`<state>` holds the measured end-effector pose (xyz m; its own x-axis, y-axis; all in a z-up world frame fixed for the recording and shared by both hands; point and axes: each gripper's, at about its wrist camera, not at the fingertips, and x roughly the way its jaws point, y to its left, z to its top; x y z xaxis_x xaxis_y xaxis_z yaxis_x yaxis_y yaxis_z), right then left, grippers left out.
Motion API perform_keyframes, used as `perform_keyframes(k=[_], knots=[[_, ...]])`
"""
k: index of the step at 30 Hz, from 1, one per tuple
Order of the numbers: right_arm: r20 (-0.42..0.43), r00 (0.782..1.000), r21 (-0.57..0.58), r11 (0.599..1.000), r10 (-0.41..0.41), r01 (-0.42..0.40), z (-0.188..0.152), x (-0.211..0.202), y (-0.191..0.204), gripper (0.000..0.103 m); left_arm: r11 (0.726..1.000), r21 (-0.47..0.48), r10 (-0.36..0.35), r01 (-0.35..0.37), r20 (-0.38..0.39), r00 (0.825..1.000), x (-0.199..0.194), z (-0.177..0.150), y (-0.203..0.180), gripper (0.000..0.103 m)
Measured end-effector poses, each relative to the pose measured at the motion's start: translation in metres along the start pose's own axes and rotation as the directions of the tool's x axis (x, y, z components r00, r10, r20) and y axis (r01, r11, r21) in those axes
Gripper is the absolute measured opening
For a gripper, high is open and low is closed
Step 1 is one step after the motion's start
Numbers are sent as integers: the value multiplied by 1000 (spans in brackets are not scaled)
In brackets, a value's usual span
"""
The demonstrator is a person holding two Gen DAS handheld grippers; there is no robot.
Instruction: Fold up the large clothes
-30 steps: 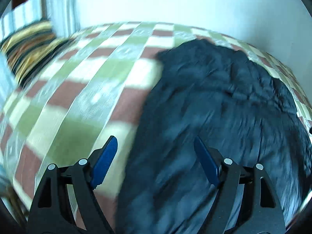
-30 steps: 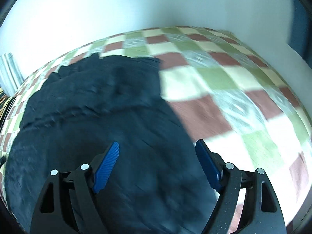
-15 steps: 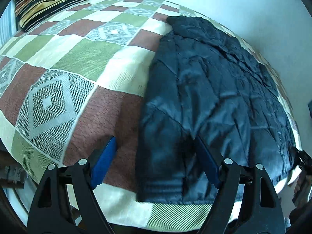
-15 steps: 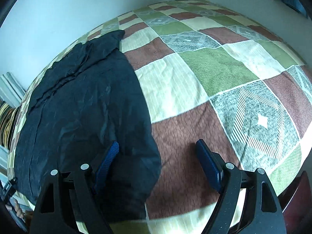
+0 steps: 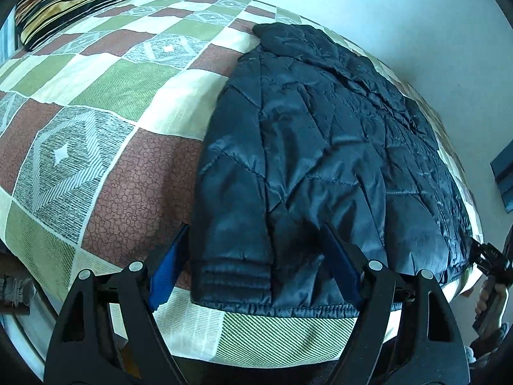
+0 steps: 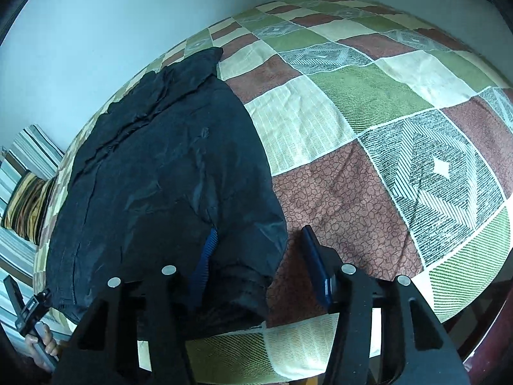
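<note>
A dark navy quilted jacket (image 5: 320, 147) lies flat on the bed, collar far, hem at the near edge. My left gripper (image 5: 253, 231) is open and straddles the left sleeve cuff (image 5: 234, 276); its left finger is beside the sleeve and its right finger rests on the body. In the right wrist view the jacket (image 6: 166, 173) fills the left half. My right gripper (image 6: 259, 231) is closing, with the jacket's near right corner (image 6: 250, 256) between its jaws. One blue finger lies on the fabric; the other stands just off the edge over the bedcover.
The patchwork bedcover (image 5: 96, 166) (image 6: 400, 134) spreads to both sides of the jacket. A striped pillow (image 5: 54, 6) (image 6: 25, 211) lies at the far left. The bed's front edge runs just under both grippers. A pale wall (image 5: 352, 6) stands behind the bed.
Both grippers came back from over the jacket's middle down to its near hem. The right gripper's fingers have drawn closer together around the corner. The left gripper's fingers stay as wide apart as before.
</note>
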<state>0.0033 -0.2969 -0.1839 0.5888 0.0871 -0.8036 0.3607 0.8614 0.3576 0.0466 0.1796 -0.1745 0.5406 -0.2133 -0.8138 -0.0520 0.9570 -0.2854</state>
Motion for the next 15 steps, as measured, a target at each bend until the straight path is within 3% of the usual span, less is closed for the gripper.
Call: perform_keyframes(k=[5,8,10,12,15], knots=[[3,1000,-4,1000,6,-6,-1,0,-1,50,999,-27,-19,19,7,1000,1,1,5,77],[-8,999,10,999,42,-42,-3,1,-2,37,1000,8,-22,22,13,1000,0,-1,1,61],[-13,999,12,999,48,-47,-4,2,-2,34,999,12,-35,35,13,999,0,-1,0,56],[-14,998,11,998,55,-55,-4,2,-1,28,999,6,-52,52,11,999,0,-2,1,36],[-15,997,10,997,70,-70,-5,1,0,22,995,-18,-99,99,-1,995,-1,-2,2,20]])
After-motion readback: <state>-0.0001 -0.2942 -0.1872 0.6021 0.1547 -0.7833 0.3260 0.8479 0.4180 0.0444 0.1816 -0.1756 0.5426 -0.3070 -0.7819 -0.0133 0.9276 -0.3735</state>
